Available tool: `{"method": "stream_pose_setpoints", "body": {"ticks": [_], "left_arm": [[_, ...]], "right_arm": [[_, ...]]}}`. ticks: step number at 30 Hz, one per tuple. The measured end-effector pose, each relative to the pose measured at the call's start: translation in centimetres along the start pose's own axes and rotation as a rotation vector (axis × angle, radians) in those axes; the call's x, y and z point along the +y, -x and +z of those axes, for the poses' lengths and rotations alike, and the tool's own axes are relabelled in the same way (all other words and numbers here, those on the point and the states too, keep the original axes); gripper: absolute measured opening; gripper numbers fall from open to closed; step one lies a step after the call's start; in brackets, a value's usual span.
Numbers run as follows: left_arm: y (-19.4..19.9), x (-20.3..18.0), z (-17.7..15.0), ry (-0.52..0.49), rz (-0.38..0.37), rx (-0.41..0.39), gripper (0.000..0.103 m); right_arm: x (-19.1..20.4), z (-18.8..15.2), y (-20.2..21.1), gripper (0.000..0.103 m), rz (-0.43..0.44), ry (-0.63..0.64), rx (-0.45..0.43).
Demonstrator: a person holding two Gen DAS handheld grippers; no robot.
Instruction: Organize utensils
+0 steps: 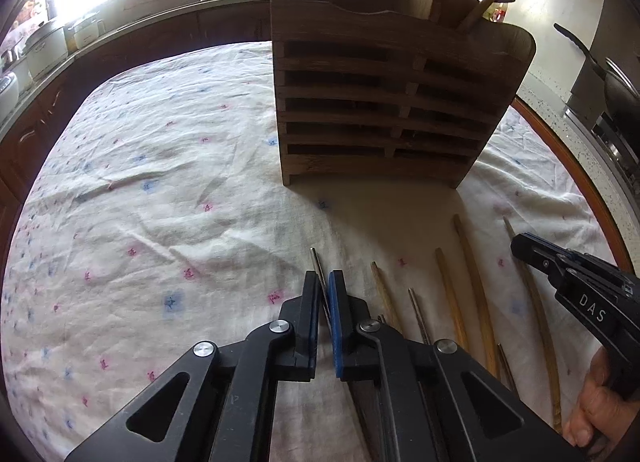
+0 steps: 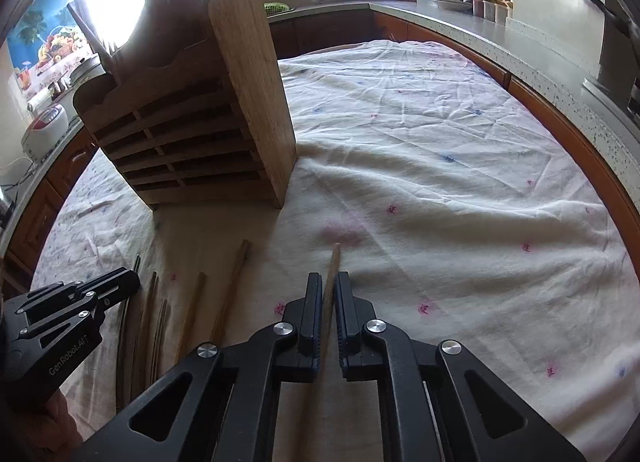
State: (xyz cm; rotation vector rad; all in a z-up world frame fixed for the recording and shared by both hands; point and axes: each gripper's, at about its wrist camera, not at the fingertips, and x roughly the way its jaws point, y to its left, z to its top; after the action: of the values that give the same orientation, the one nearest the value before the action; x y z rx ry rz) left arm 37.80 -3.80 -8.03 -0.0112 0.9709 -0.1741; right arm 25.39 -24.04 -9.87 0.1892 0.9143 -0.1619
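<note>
— Two chopsticks are pinched, one per gripper. Which way do they run?

— Both point away along the fingers, toward the rack (image 1: 384, 101). The left gripper (image 1: 325, 282) is closed on a thin metal chopstick (image 1: 317, 262), its tip poking out past the pads. The right gripper (image 2: 329, 286) is closed on a wooden chopstick (image 2: 334, 262), round and pale brown.

— And the rest?

— Between the two grippers more chopsticks (image 1: 472, 286) lie roughly parallel on the cloth (image 1: 160, 181), wood and metal mixed, tips toward the rack.

— Materials?

— The rack is slatted brown wood with a smooth bamboo side, utensils standing in its top. The cloth is wrinkled white with small pink and blue marks.

— Any writing?

— "DAS" on the right gripper, "GenRobot.AI" on the left.
</note>
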Motion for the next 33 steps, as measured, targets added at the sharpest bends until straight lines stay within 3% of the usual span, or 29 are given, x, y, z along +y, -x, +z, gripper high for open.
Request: {"method": "stream_pose_setpoints", "body": {"ticks": [15,26,33], "left_arm": [[10.2,4.5,-3.8,0.162,-0.183,-0.144,0.002],[20.0,5.5,-6.6,0.149,-0.261,-0.291,0.002],[23.2,6.0,-7.7,0.141,-0.268,-0.363,0.001]], "right_arm": [[0.4,-1.0,7.1,0.005,0.185,-0.053,-0.098],[1.3,-1.2,14.7,0.005,0.260,-0.015,-0.233],[1.9,-0.2,18.3,0.005,0.286,0.001,-0.318]]}}
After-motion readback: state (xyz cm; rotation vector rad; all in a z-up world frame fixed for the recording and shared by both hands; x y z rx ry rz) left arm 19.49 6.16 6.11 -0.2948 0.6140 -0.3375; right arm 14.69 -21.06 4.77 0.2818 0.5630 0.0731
